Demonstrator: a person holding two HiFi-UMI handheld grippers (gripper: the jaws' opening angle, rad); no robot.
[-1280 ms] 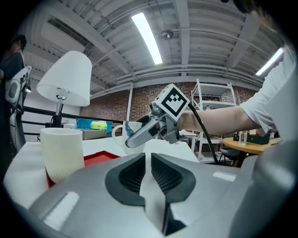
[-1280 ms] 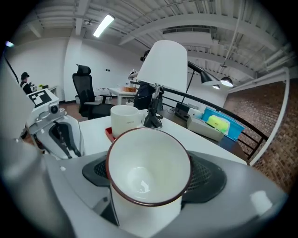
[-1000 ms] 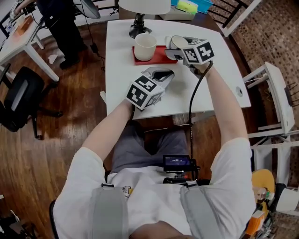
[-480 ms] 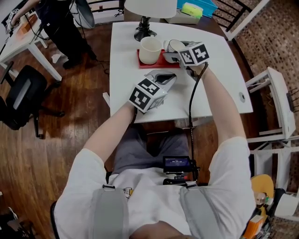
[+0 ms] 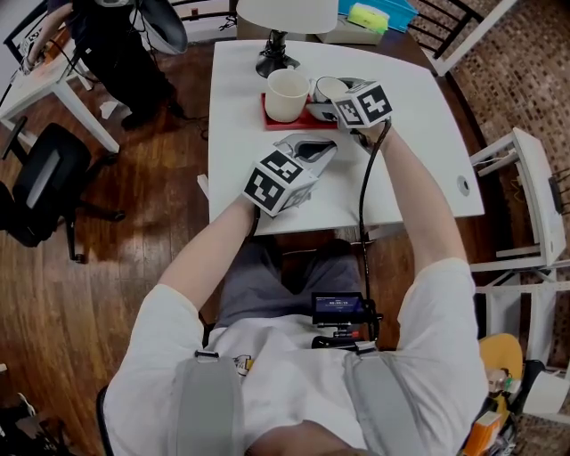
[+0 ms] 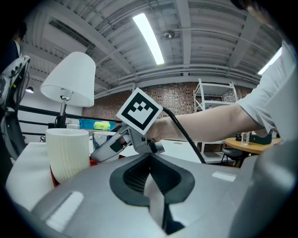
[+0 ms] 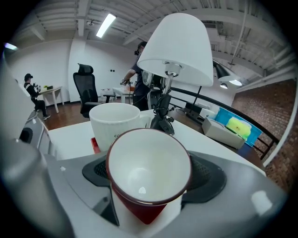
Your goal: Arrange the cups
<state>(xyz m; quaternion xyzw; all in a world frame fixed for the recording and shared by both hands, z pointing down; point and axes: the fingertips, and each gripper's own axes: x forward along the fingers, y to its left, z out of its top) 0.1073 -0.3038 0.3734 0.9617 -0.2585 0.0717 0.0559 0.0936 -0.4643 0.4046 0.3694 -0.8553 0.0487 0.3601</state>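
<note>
A red cup with a white inside (image 7: 149, 169) sits between the jaws of my right gripper (image 7: 149, 188), which is shut on it and holds it tilted. In the head view the red cup (image 5: 326, 88) hangs over the right end of the red tray (image 5: 305, 121), close beside the white ribbed mug (image 5: 287, 93) that stands on the tray's left half. My left gripper (image 5: 313, 151) rests low over the white table (image 5: 419, 125) in front of the tray, shut and empty. Its own view shows the white mug (image 6: 67, 153) and the right gripper (image 6: 118, 142) ahead.
A lamp with a white shade (image 5: 283, 11) and black base (image 5: 274, 61) stands just behind the tray. A blue box with a yellow-green sponge (image 5: 370, 13) lies at the table's back edge. A person (image 5: 125, 44) and a black office chair (image 5: 40, 191) are off to the left.
My right gripper has come down a little with the red cup, closer to the tray and the white mug. The left gripper has stayed where it was.
</note>
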